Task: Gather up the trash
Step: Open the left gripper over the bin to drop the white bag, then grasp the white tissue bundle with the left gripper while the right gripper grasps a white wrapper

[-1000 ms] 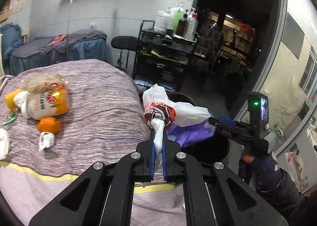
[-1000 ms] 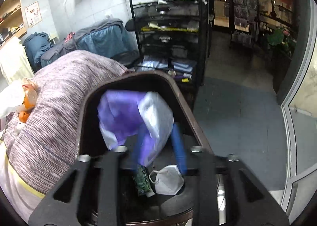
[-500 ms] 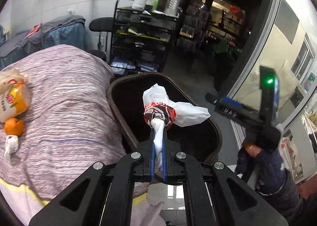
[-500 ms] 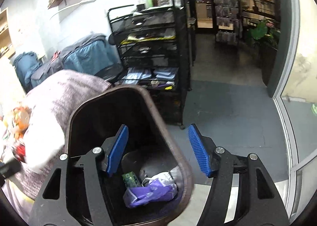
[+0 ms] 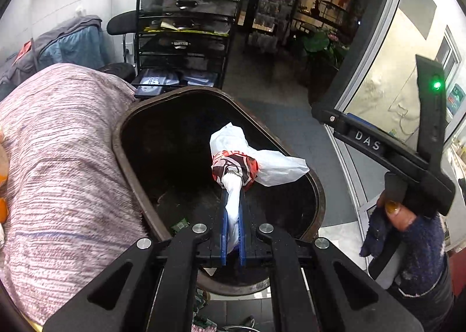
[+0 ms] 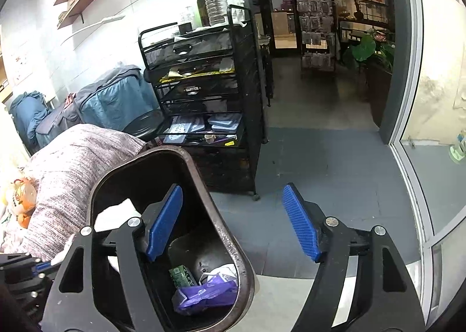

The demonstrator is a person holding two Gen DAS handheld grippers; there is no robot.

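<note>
Your white plastic bag [image 5: 247, 157], crumpled, with a red-and-dark printed band around its neck, hangs over the open mouth of the dark brown trash bin [image 5: 125, 157]; its twisted tail is pinched between blue pads. Bin: oval rim, dark inside, standing on the floor against the striped bed's edge. On its bottom you see a crumpled purple bag [image 6: 204, 295], a small green packet [image 6: 182, 275] beside it, and a bit of white material by the far wall.
</note>
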